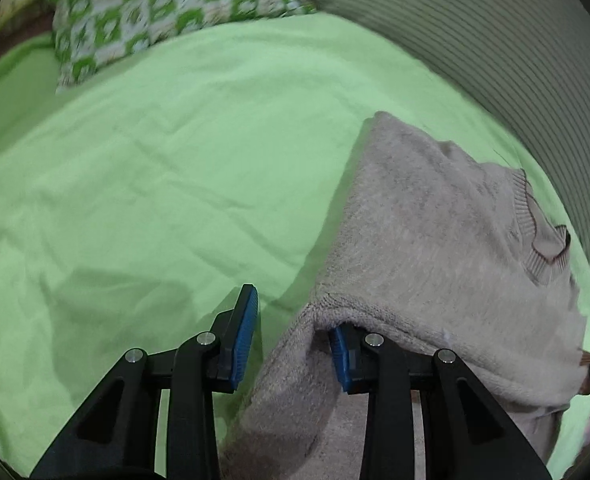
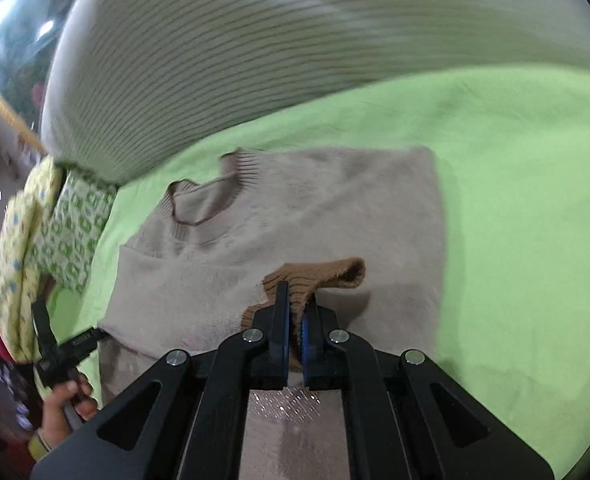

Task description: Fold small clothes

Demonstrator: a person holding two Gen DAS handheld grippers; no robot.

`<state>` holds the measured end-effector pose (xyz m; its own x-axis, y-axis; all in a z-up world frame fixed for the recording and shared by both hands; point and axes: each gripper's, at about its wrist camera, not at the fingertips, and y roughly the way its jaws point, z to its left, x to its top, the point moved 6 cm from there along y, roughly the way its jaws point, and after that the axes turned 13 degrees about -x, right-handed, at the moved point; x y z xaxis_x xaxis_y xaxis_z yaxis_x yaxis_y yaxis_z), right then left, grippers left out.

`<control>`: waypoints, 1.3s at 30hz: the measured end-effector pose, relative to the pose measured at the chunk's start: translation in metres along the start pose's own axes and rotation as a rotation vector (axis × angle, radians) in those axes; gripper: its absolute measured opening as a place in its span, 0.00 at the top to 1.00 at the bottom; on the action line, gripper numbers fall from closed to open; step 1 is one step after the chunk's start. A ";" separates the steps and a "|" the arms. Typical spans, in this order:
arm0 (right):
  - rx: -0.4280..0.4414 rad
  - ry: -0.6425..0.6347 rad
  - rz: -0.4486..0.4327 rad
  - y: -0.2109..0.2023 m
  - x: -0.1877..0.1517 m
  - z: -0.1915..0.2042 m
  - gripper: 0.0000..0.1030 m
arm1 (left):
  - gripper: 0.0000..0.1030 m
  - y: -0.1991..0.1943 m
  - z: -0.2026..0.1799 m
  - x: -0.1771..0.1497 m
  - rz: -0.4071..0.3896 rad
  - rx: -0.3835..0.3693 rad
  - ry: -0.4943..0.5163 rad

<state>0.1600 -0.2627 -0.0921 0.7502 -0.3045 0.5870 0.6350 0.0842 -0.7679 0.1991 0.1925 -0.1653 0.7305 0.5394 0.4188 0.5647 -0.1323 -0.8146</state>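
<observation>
A beige knit sweater (image 2: 295,208) lies on the green sheet (image 2: 515,200), neck toward the striped cushion. My right gripper (image 2: 297,300) is shut on the sweater's brown ribbed cuff (image 2: 335,272), which is lifted over the body of the garment. In the left wrist view my left gripper (image 1: 293,312) stands open at the sweater's (image 1: 435,240) side edge. A fold of the knit drapes over its right pad (image 1: 341,354), and its left pad (image 1: 245,332) is bare over the sheet. The right wrist view shows that left gripper (image 2: 67,348), held by a hand (image 2: 61,404).
A large grey striped cushion (image 2: 215,60) runs along the far side of the sweater. A green checked pillow (image 1: 155,12) lies at the head of the sheet (image 1: 155,168). Yellow patterned fabric (image 2: 15,260) hangs at the bed's edge.
</observation>
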 end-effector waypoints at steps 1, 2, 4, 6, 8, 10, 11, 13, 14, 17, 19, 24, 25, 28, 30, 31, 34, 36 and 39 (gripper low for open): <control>-0.008 -0.023 -0.002 0.001 0.000 0.004 0.95 | 0.66 0.001 0.000 -0.001 0.000 0.001 0.000; -0.023 -0.041 -0.004 0.004 0.000 0.008 0.95 | 0.66 0.001 -0.001 -0.003 0.003 0.006 0.008; -0.050 -0.057 0.012 0.011 -0.005 0.003 0.95 | 0.65 0.001 -0.003 -0.005 0.006 0.004 0.015; -0.076 -0.054 0.035 0.017 -0.011 -0.009 0.95 | 0.64 0.001 -0.004 -0.007 0.012 0.000 0.025; -0.104 -0.079 0.071 0.027 -0.023 -0.012 0.95 | 0.63 0.003 -0.004 -0.009 0.024 0.002 0.042; -0.133 -0.106 0.102 0.036 -0.036 -0.012 0.95 | 0.62 0.004 -0.004 -0.010 0.032 0.003 0.056; -0.147 -0.113 0.113 0.039 -0.041 -0.012 0.94 | 0.61 0.003 -0.006 -0.011 0.042 0.004 0.070; -0.163 -0.098 0.124 0.042 -0.047 -0.014 0.91 | 0.58 0.004 -0.004 -0.007 0.054 0.008 0.089; -0.165 -0.084 0.118 0.040 -0.046 -0.015 0.88 | 0.56 0.002 -0.004 -0.008 0.064 0.013 0.106; -0.186 -0.043 0.116 0.033 -0.044 -0.018 0.86 | 0.56 -0.009 -0.002 -0.013 0.079 0.020 0.146; -0.216 -0.043 0.096 0.022 -0.042 -0.019 0.85 | 0.56 -0.023 0.001 -0.017 0.083 0.017 0.163; -0.227 0.003 -0.011 -0.017 -0.027 -0.014 0.79 | 0.55 -0.049 -0.007 -0.008 0.045 -0.031 0.170; -0.215 0.011 -0.024 -0.021 -0.026 -0.012 0.79 | 0.55 -0.055 -0.007 -0.007 0.036 -0.049 0.172; -0.100 0.017 -0.016 -0.018 -0.021 0.012 0.79 | 0.53 -0.054 -0.034 0.000 0.026 -0.138 0.186; -0.060 -0.021 0.017 -0.007 -0.025 0.033 0.79 | 0.53 -0.046 -0.059 0.001 0.024 -0.180 0.225; -0.035 -0.036 0.032 0.000 -0.028 0.040 0.79 | 0.53 -0.040 -0.070 0.001 0.029 -0.190 0.246; -0.030 -0.022 0.097 0.025 -0.034 0.045 0.79 | 0.53 -0.013 -0.085 -0.002 0.073 -0.158 0.292; -0.075 -0.008 0.138 0.039 -0.039 0.034 0.79 | 0.53 0.012 -0.081 -0.006 0.113 -0.071 0.324; -0.188 -0.012 0.166 0.054 -0.044 0.009 0.79 | 0.52 0.026 -0.068 -0.007 0.152 -0.045 0.311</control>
<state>0.1628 -0.2363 -0.1572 0.8443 -0.2899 0.4507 0.4581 -0.0459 -0.8877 0.2352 0.1287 -0.1616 0.8855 0.2329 0.4020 0.4520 -0.2319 -0.8613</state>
